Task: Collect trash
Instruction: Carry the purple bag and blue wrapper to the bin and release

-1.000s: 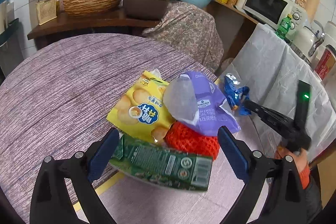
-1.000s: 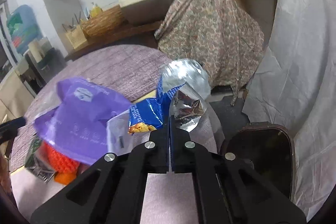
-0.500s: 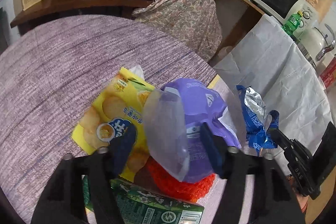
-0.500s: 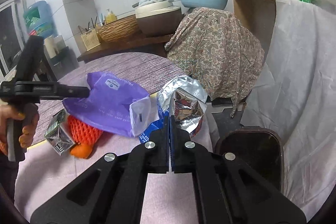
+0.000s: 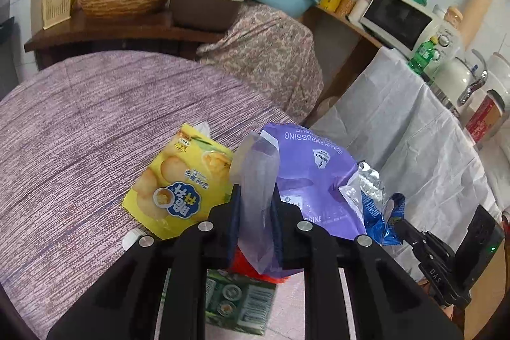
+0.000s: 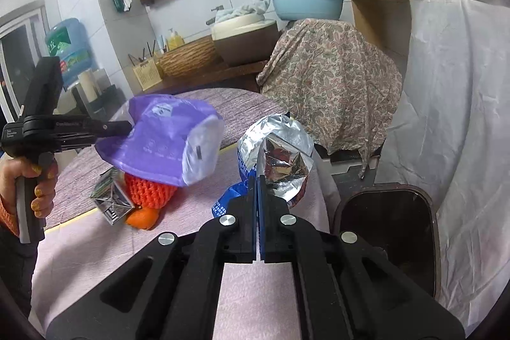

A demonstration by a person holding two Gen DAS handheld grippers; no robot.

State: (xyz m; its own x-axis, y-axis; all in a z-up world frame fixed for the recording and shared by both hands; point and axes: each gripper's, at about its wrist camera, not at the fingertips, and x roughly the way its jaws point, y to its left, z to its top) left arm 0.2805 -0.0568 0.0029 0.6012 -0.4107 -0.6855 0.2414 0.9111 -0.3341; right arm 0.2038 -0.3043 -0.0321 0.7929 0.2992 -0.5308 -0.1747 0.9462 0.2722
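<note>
Left gripper (image 5: 255, 209) pinches purple bag (image 5: 315, 168); right gripper (image 6: 257, 196) clamps foil wrapper (image 6: 277, 148) near bin (image 6: 389, 228). Neither binned yet; yellow packet (image 5: 181, 184), green carton (image 5: 236, 305) left.

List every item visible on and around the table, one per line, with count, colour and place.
purple bag: 1, purple, held over the table
foil snack bag: 1, blue and silver, at table edge
yellow chip bag: 1, yellow, flat on table
orange net: 1, orange, under purple bag
green carton: 1, green, near table edge
bin: 1, dark brown, beside table
table: 1, purple cloth
left gripper: jaws shut on purple bag
right gripper: jaws shut on foil snack bag
</note>
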